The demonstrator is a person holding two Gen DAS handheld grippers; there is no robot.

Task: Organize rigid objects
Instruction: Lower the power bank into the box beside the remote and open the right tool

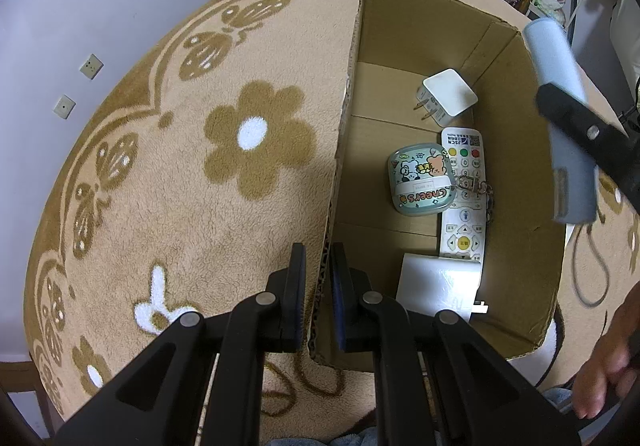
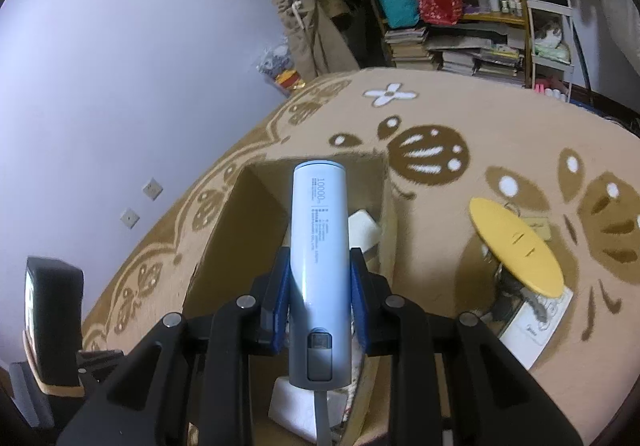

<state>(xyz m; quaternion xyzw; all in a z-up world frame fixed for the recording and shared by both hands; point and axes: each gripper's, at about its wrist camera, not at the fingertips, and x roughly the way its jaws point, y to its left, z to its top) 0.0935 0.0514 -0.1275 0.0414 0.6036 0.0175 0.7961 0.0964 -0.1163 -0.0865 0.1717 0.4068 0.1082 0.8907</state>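
The box (image 1: 420, 45) wall is pinched by the nearly closed left tool (image 1: 318, 286) to steady it; the power bank (image 2: 320, 246) is clamped in the right tool (image 2: 320, 298), above the box at 12 o'clock, for dropping in

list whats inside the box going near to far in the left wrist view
white box → remote control, with the cartoon case partly lying on it → white charger plug

You hold pale-blue power bank (image 2: 319, 246) above open box (image 1: 420, 25); inside lie charger (image 1: 450, 95), remote (image 1: 466, 221), green case (image 1: 420, 177), white box (image 1: 438, 284).
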